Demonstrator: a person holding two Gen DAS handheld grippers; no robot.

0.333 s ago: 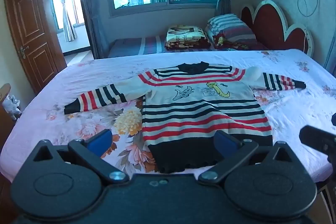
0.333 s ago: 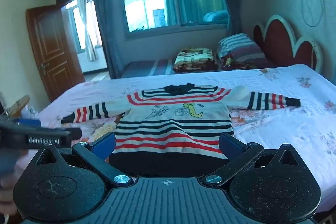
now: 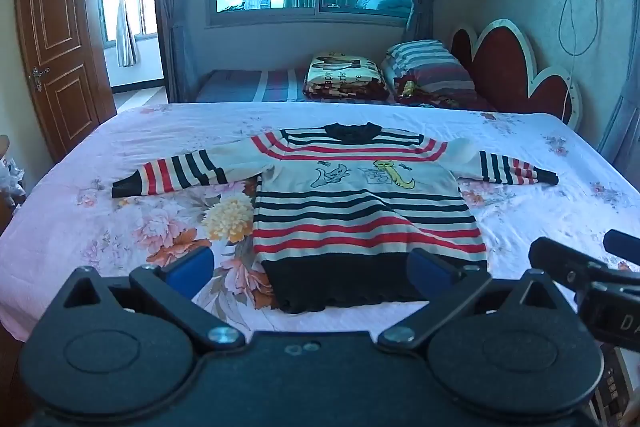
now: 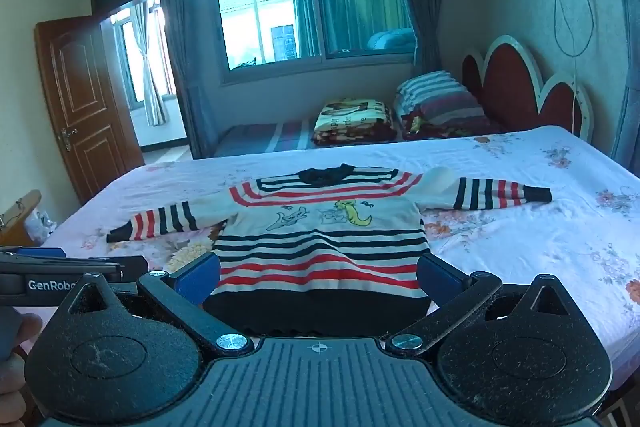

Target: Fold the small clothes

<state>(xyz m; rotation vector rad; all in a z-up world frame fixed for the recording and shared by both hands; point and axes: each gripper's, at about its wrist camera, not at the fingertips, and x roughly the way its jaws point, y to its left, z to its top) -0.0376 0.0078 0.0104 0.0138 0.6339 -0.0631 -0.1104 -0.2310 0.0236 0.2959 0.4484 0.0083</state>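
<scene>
Floral bedsheet [image 3: 120, 227] carries the striped sweater [image 3: 360, 211], spread flat near the bed's front edge with sleeves out, ready for folding. Your left gripper [image 3: 312, 267] and right gripper [image 4: 320, 273] both hover wide open and empty, short of its black hem.

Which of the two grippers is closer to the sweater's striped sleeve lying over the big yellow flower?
Left. The left gripper sits nearer that striped sleeve; the right gripper faces the hem, farther right.
</scene>
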